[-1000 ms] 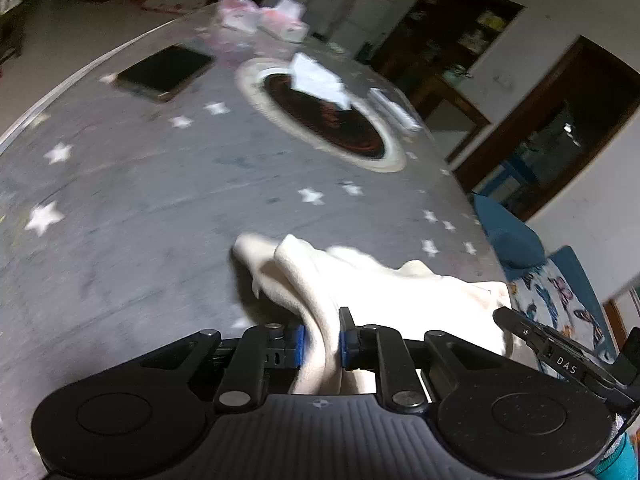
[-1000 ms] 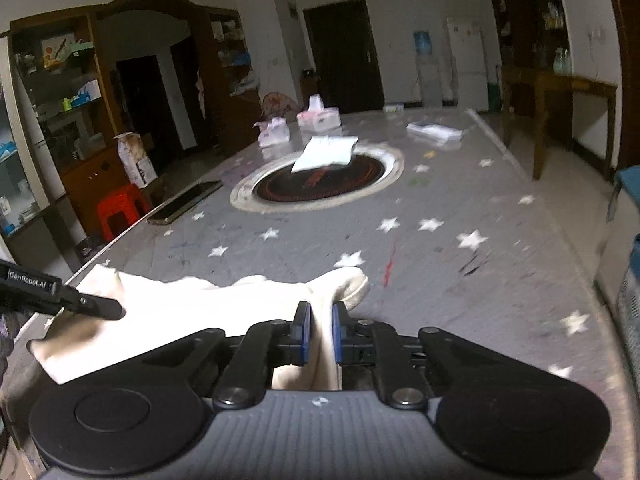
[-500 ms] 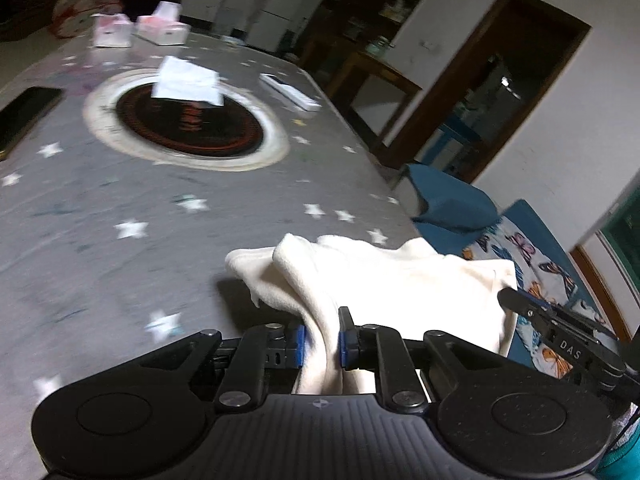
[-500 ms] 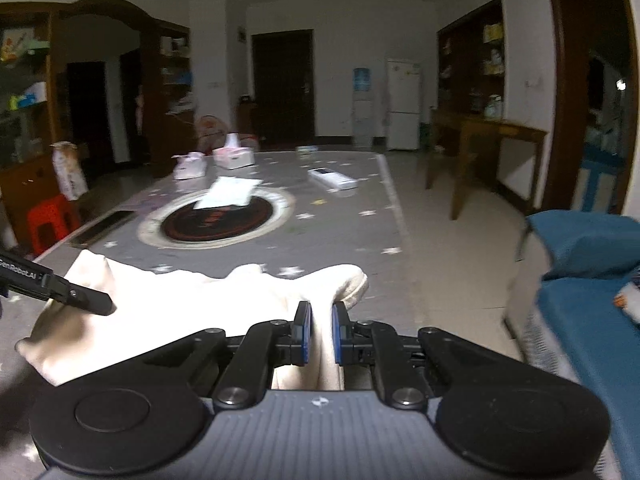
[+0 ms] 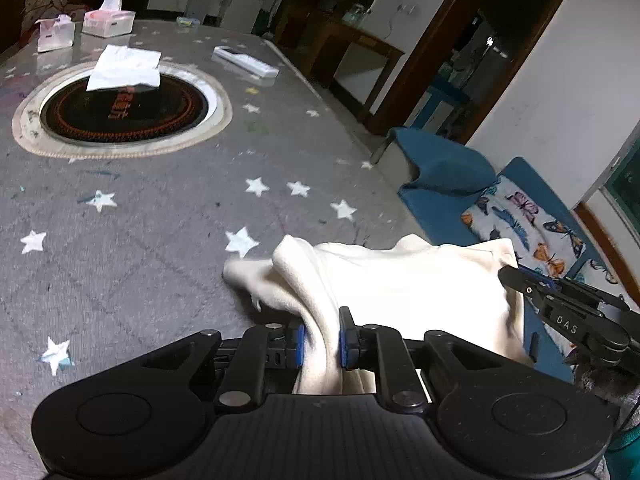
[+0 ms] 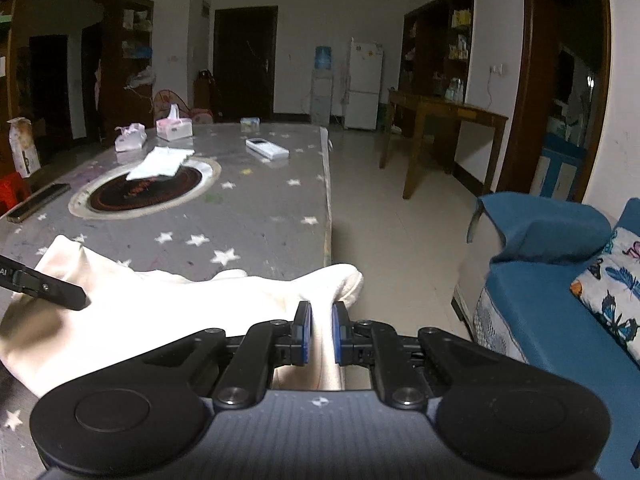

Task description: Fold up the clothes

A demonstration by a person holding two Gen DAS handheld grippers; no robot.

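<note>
The cream garment [image 5: 400, 284] has slid toward the table [image 5: 140, 240] edge; only the right view shows floor [image 6: 400, 232].

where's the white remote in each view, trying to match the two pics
Left wrist: the remote lies upper centre, near the table's far right edge, right of the round hob.
Right wrist: the remote lies left of centre, at the table's far end, right of the hob.
Shared landmark: the white tissue on the hob's far rim, just left of the remote in both.
</note>
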